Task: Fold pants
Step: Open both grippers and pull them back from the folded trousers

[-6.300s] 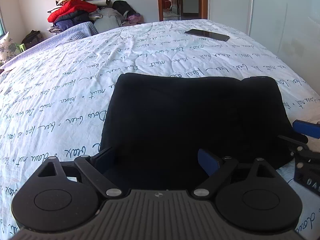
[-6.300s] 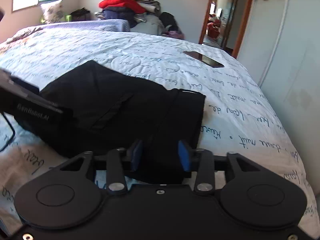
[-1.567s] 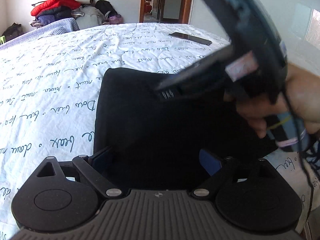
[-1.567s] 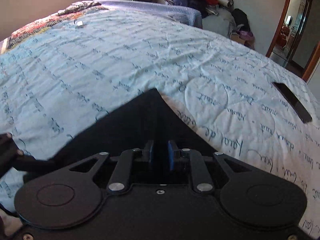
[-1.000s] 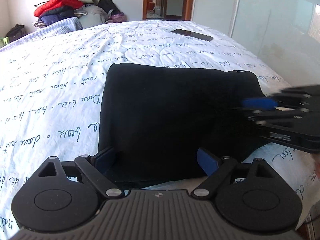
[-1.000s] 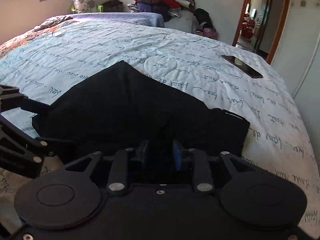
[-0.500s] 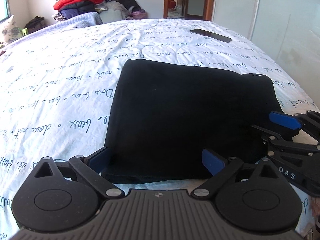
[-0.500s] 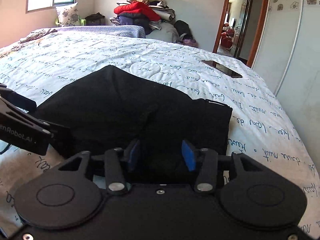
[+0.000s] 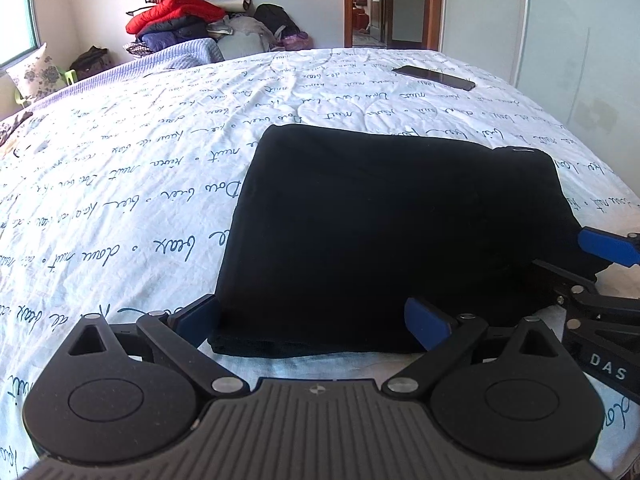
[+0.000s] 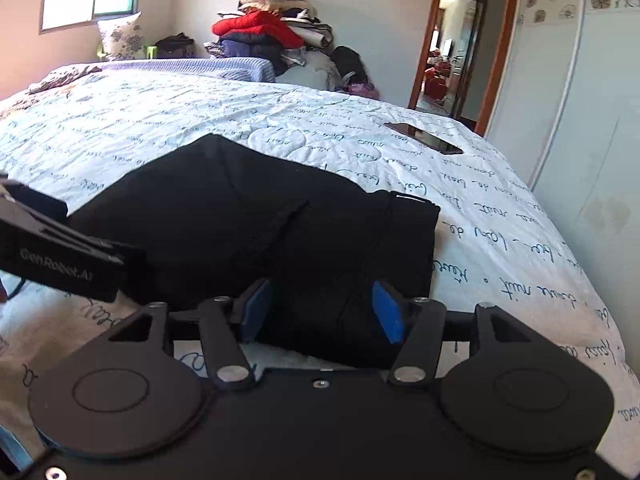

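The black pants (image 9: 392, 232) lie folded into a thick rectangle on the white bed cover with blue script (image 9: 120, 184). My left gripper (image 9: 312, 320) is open at the near left edge of the pants, its blue pads either side of the fold. My right gripper (image 10: 320, 312) is open at the near right edge of the pants (image 10: 256, 224). It holds nothing. The right gripper's blue fingertip also shows at the right of the left wrist view (image 9: 608, 246). The left gripper's body shows at the left of the right wrist view (image 10: 60, 256).
A dark phone (image 9: 434, 78) lies on the far right of the bed, also in the right wrist view (image 10: 424, 138). A pile of clothes (image 9: 180, 24) sits beyond the bed. A wardrobe wall (image 9: 580, 40) runs along the right side; a doorway (image 10: 456, 52) is behind.
My right gripper folded a layer of the pants over, came back to the near right edge, and opened from shut. The left gripper stayed open and shifted slightly.
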`<state>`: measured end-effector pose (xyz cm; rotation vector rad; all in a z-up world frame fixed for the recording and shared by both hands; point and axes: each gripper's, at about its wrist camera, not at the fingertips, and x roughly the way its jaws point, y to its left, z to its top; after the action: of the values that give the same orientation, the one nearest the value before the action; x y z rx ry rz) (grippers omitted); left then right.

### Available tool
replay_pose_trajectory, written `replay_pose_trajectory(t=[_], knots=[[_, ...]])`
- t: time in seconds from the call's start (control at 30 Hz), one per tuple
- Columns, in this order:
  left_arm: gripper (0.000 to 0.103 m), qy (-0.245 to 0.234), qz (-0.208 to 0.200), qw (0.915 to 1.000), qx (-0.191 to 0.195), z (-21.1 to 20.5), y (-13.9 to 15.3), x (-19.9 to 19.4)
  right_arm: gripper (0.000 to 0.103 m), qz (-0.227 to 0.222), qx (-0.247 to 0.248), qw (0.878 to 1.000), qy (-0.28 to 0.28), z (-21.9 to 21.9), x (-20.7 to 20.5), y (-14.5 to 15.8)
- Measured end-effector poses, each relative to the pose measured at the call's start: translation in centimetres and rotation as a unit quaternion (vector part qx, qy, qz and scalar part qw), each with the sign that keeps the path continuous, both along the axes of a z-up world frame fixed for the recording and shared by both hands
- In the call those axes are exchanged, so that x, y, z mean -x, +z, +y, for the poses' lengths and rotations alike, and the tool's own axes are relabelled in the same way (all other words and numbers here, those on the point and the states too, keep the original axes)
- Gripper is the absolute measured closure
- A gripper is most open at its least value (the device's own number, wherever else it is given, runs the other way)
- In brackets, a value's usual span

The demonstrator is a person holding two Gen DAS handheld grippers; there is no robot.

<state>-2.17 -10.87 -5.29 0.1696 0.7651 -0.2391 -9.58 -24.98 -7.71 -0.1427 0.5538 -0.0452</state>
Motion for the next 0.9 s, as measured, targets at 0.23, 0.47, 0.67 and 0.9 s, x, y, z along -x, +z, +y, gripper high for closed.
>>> replay_pose_trajectory(t=[0.23,0.47,0.67,0.9], knots=[[0.001,0.003,-0.006,1.0000,-0.002,0.1,-0.2,0.7,0.038,0.000,0.022,1.000,-0.002,0.6,0.5,-1.0],[0.001,0.010,-0.002,0.9999,0.010,0.6,-0.2,1.2,0.033,-0.002,0.013,1.000,0.003,1.0,1.5,-0.3],[0.007,0.022,0.032,0.9989,0.027,1.8,-0.1,2.7,0.025,0.009,0.022,0.999,-0.030,2.2,3.2,-0.4],[0.006,0.021,-0.008,0.9997,-0.009,2.3,0.9,5.7,0.009,-0.001,-0.059,0.995,-0.075,3.8,6.4,0.4]])
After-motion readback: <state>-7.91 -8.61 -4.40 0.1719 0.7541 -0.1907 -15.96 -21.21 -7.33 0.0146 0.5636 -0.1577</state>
